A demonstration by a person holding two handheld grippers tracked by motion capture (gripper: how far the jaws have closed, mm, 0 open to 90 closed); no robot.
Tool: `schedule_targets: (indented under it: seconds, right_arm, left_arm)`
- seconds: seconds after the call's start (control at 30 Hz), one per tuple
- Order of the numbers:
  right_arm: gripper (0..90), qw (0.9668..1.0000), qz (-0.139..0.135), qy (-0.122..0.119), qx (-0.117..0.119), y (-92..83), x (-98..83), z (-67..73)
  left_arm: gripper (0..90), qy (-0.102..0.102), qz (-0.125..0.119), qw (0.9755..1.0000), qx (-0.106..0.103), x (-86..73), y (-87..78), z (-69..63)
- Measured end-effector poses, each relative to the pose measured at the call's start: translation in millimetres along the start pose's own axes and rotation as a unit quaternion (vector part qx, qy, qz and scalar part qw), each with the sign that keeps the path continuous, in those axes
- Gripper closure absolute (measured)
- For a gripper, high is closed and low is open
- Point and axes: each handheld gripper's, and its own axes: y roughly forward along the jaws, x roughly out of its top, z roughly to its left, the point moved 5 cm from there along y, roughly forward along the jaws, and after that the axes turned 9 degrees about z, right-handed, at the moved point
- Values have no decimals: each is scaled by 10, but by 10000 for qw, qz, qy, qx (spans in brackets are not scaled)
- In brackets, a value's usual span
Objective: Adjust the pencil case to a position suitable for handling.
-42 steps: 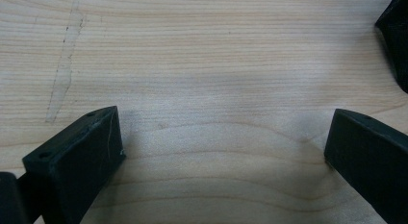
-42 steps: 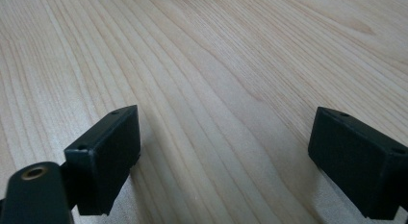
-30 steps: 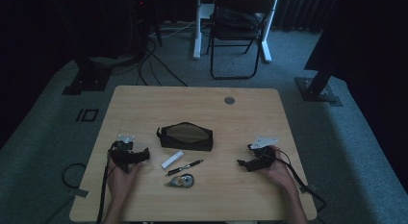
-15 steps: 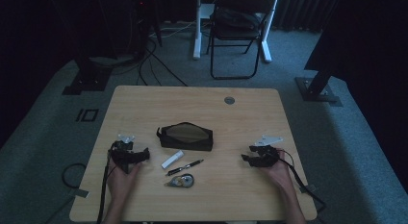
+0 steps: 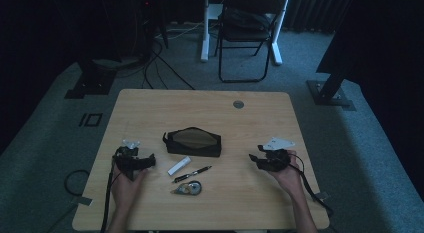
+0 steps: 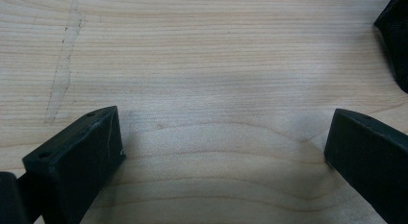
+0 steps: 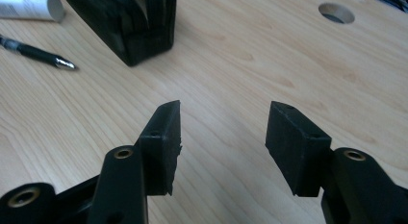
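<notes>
Pencil case point(image 5: 193, 141) mid-table | right tool point(image 5: 256, 160) closing, empty | left tool point(image 5: 150, 162) open

There is one wooden table point(image 5: 150, 108). On it lies one black pouch point(image 5: 192, 141) near the middle. At about 7 o'clock from the pouch lies one small white tube point(image 5: 179, 166), maybe a glue stick, as the view is dim. Just beside it lies one black pen point(image 5: 192, 174). At 6 o'clock from the pouch lies one tape roller point(image 5: 188, 188). One round hole point(image 5: 238, 104) sits in the tabletop at 1 o'clock. One folding chair point(image 5: 247, 33) stands at 12 o'clock, past the table.
</notes>
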Motion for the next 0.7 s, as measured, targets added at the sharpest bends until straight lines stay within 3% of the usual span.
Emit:
schedule_targets:
  seconds: [0.17, 0.7]
  right_arm:
    - [471, 9998, -48, -178, 12, -11, 118, 84]
    - [505, 9989, -278, -356, 130, 162, 543, 239]
  left_arm:
    - [0, 14, 1, 10000, -7, 0, 0, -2]
    - [0, 19, 8, 10000, -12, 0, -1, -3]
